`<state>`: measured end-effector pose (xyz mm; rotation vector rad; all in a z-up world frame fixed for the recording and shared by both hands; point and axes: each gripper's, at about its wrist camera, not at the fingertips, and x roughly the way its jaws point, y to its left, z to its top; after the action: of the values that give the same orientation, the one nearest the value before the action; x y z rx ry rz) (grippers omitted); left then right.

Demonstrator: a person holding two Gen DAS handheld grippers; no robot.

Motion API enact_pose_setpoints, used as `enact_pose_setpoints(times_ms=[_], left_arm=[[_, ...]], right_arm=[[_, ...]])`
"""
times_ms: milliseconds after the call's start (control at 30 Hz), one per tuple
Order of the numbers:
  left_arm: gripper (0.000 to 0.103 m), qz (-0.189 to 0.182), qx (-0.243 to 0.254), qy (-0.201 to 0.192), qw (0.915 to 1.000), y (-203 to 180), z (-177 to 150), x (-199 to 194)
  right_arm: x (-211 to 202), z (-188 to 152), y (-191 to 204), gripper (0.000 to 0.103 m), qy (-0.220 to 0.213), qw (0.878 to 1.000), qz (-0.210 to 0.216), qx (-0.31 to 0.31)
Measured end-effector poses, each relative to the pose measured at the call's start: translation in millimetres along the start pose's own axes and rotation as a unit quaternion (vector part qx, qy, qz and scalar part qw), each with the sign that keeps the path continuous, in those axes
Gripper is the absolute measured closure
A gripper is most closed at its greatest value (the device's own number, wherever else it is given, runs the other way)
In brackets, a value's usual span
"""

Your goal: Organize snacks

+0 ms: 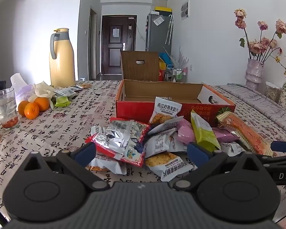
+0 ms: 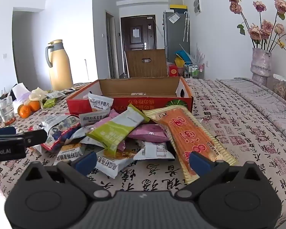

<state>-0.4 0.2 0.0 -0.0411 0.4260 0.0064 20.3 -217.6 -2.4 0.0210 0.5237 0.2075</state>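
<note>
Setting: private home, dining or living room opening onto an entry hall. Evidence: table (image 1: pixel 53 126) under a cloth printed with calligraphy; yellow thermos jug (image 1: pixel 61 57); 3 oranges (image 1: pixel 34 106) beside a drinking glass (image 1: pixel 4 107); vase of dried roses (image 2: pixel 261 64) against the wall; dark panelled front door (image 1: pixel 118 43) at the hall's end; grey refrigerator (image 1: pixel 159 32) with a paper stuck to it and boxes stacked on top; wooden chair back (image 2: pixel 146 63).
</note>
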Motion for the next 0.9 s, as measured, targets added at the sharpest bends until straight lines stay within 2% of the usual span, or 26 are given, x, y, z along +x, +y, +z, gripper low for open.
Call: enact_pose_setpoints(times_ms=[367, 900], left_arm=[[0.0, 0.001, -0.005, 0.018, 0.9998, 2.1, -3.0, 7.6], [0.0, 0.001, -0.008, 0.019, 0.9998, 1.2, -4.0, 9.3]], right_arm=[[7.8, -3.4, -3.0, 0.0, 0.005, 1.0, 0.003, 0.002], [7.1, -1.9, -0.2, 0.0, 0.009, 1.0, 0.003, 0.003]])
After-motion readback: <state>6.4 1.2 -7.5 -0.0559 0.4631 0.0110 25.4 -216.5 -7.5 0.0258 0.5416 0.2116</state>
